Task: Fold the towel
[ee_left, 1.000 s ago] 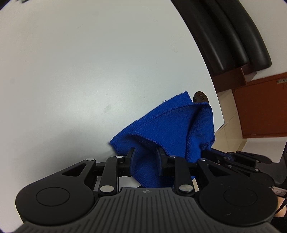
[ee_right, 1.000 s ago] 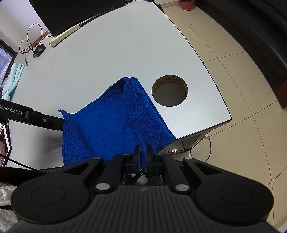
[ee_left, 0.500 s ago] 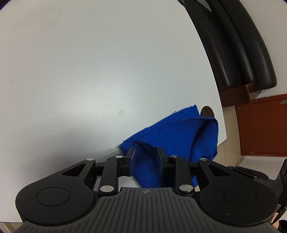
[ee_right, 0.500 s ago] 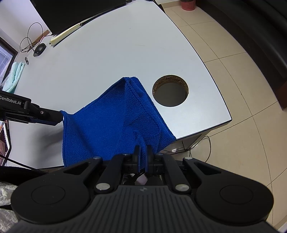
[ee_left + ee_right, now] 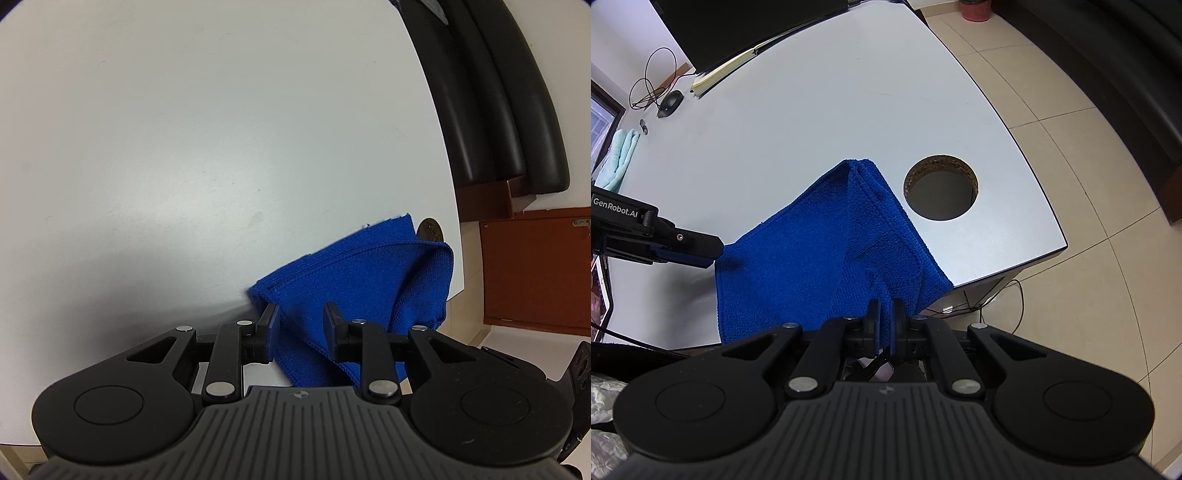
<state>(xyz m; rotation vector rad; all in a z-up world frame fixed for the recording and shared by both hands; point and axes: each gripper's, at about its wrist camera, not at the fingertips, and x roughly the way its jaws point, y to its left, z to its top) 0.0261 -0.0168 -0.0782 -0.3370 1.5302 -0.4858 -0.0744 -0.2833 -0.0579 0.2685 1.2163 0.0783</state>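
Note:
A blue towel point(image 5: 827, 251), folded into layers, lies near the white table's front corner and hangs a little over the edge. My right gripper point(image 5: 884, 308) is shut on the towel's near corner. My left gripper point(image 5: 301, 314) is open, its jaws apart around the towel's point(image 5: 362, 273) other near corner. In the right wrist view the left gripper point(image 5: 713, 249) reaches in from the left to the towel's left corner.
A round cable hole point(image 5: 940, 192) is cut in the table point(image 5: 798, 122) just right of the towel. A monitor, papers point(image 5: 724, 70), a mouse point(image 5: 670, 103) and a light green cloth point(image 5: 620, 158) are at the far side. Tiled floor lies to the right.
My left gripper has drawn back from the towel, with its jaws still apart; the towel looks smaller and lower in its view. My right gripper keeps its hold and has not moved.

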